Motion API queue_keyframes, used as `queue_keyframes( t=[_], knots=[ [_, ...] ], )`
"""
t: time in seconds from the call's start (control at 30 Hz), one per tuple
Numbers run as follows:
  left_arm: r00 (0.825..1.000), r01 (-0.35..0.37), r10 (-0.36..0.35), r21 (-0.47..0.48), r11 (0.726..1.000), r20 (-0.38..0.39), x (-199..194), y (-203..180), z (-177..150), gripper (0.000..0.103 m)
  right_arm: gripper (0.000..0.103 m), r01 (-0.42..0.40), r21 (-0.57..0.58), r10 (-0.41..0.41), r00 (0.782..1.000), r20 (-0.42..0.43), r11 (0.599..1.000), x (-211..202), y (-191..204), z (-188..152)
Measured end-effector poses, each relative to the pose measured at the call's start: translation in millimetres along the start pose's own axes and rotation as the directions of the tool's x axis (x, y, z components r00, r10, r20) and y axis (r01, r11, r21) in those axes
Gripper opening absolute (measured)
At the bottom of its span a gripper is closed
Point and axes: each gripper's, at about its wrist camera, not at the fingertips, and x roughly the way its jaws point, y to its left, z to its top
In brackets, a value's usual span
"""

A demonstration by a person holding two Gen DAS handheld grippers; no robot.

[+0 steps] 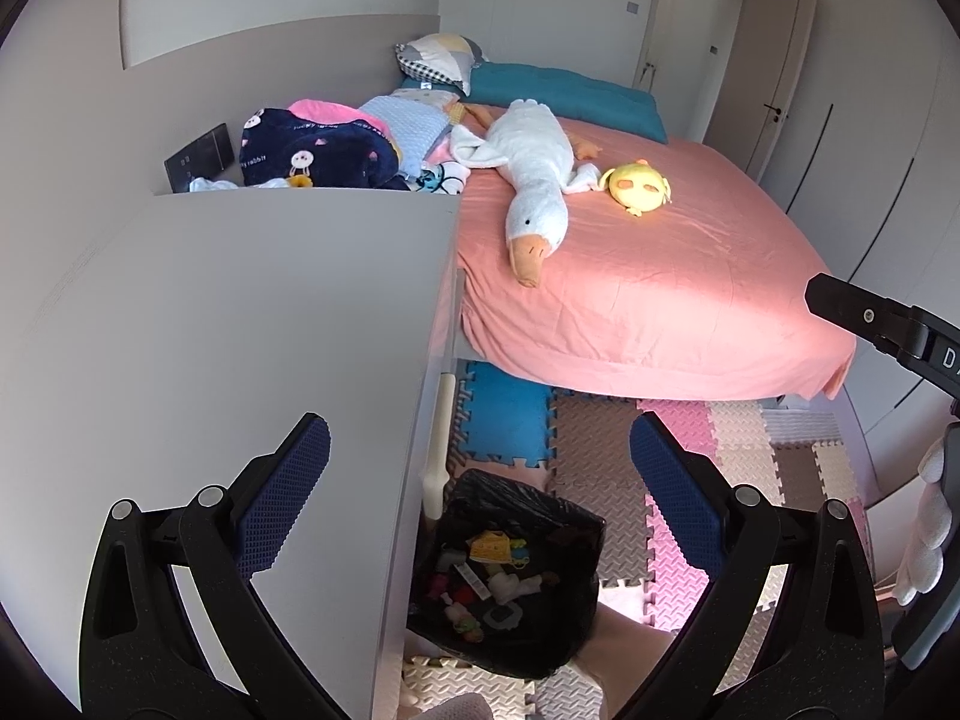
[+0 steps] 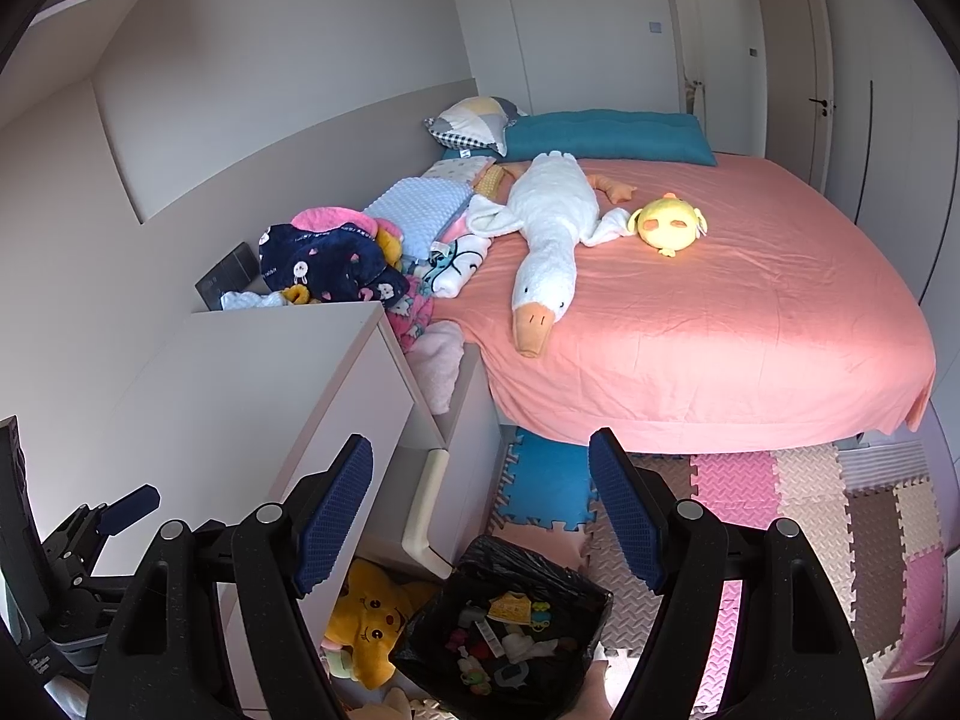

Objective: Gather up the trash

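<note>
A bin lined with a black bag (image 1: 510,570) stands on the floor beside the white cabinet, and it holds several small scraps, among them a yellow wrapper (image 1: 489,546). My left gripper (image 1: 480,474) hovers above the bin and the cabinet's edge, open, with nothing between its blue pads. In the right wrist view the same bin (image 2: 510,618) lies below my right gripper (image 2: 480,504), which is also open and empty. A black finger (image 1: 864,315) of the right gripper shows at the right edge of the left wrist view.
The white cabinet top (image 1: 240,330) fills the left. A pink bed (image 2: 720,312) carries a white goose plush (image 2: 546,252), a yellow chick plush (image 2: 669,222) and piled clothes (image 2: 336,264). Foam puzzle mats (image 2: 780,498) cover the floor. A yellow plush (image 2: 372,618) lies next to the bin.
</note>
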Motion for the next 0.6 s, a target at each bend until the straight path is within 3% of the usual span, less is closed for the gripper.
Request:
queue_keyframes(
  t=[0.6],
  knots=[
    [1.000, -0.005, 0.005, 0.037, 0.999, 0.005, -1.8, -8.4, -1.3, 0.097, 0.075, 0.001, -0.003, -0.001, 1.000, 0.002, 1.000, -0.8, -3.6, -0.7]
  ],
)
